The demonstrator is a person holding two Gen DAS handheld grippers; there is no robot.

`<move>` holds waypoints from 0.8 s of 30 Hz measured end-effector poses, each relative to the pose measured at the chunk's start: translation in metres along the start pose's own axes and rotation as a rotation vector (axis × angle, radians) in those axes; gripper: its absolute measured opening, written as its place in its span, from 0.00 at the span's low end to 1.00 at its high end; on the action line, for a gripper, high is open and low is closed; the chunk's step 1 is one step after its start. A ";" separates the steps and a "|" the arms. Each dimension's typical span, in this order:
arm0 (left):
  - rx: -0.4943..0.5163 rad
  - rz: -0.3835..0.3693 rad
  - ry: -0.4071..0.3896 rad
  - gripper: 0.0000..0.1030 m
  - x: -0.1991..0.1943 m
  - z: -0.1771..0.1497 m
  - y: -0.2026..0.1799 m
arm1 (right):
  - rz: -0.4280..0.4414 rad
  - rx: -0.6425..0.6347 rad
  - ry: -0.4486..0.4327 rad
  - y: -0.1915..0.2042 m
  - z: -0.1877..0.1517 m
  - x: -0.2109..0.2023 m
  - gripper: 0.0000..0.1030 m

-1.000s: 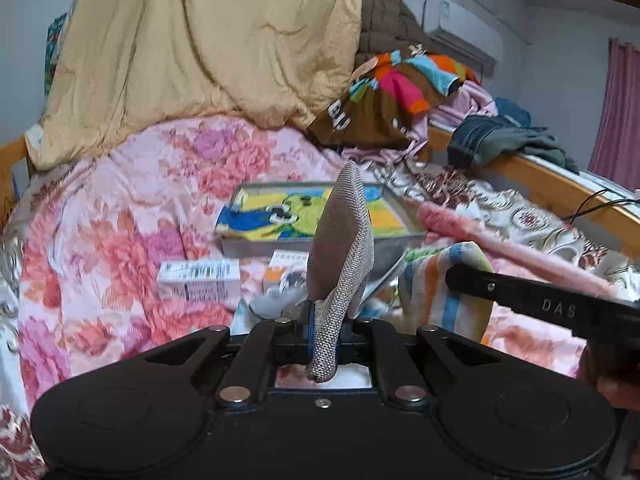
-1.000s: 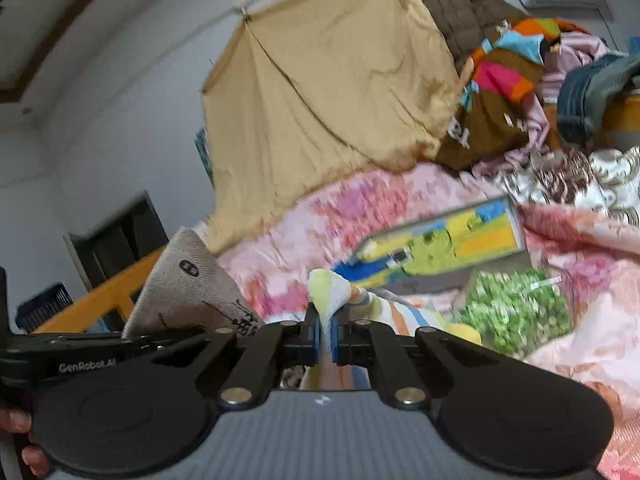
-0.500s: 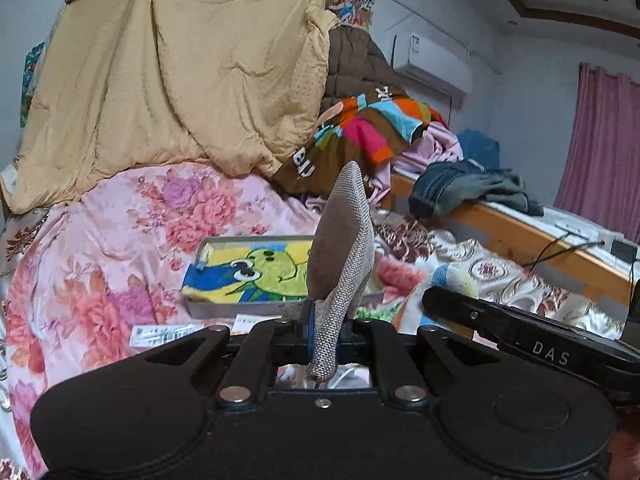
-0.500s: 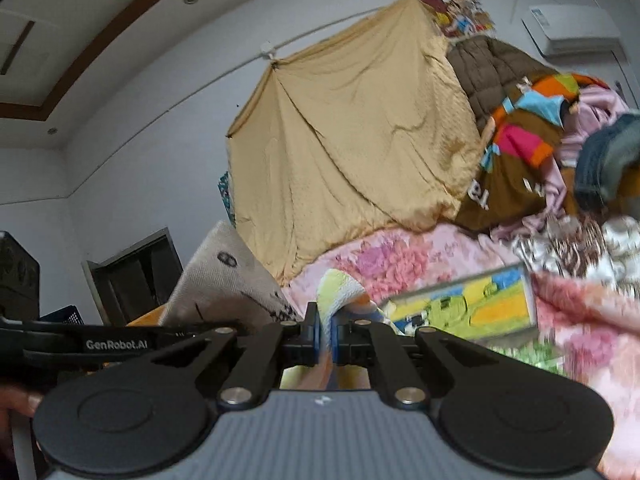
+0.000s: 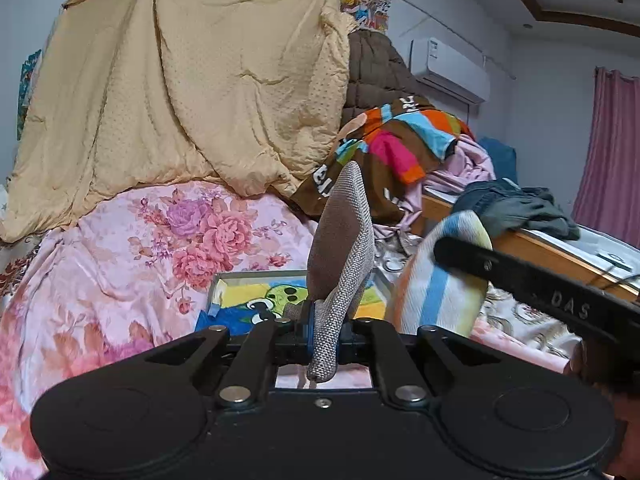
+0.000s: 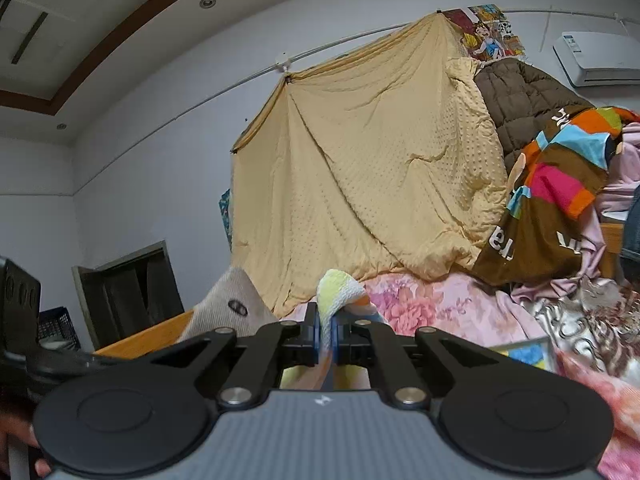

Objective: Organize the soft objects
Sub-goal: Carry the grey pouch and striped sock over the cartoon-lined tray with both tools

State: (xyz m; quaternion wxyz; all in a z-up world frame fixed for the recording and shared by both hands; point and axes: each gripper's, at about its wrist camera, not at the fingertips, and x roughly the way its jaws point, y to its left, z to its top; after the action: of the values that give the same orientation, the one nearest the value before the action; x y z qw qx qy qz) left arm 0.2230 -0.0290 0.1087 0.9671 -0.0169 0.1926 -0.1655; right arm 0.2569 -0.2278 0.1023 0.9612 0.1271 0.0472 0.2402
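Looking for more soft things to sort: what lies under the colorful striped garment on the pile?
Under the colorful striped garment, pale pink cloth spills out, and a brown quilted jacket rises behind it. Anything deeper is covered.

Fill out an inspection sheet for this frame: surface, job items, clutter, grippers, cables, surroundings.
Surface: bed under a pink floral quilt.
Job's things: grey sock and striped sock, each held up off the bed.
Clutter: cartoon tin on the quilt; colourful clothes pile and jeans behind.
Grippers: left gripper shut on the grey sock; right gripper shut on the striped sock.
Cables: dark cable on the far bed.
Surroundings: tan blanket hung on the wall, air conditioner, pink curtain.
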 end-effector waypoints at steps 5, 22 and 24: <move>0.029 0.018 0.027 0.08 0.060 0.011 0.013 | -0.027 0.040 0.010 -0.037 -0.012 0.046 0.06; -0.092 -0.035 0.119 0.08 0.253 -0.020 0.012 | -0.196 0.447 0.160 -0.179 -0.069 0.105 0.06; -0.121 -0.033 0.149 0.08 0.261 -0.030 0.016 | -0.203 0.503 0.192 -0.188 -0.076 0.109 0.06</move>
State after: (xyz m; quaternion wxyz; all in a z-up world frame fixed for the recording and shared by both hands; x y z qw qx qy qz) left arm 0.4438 -0.0977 -0.0165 0.9445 -0.0659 0.2733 -0.1701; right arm 0.4264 -0.3196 -0.0242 0.9098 0.3329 0.2085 0.1343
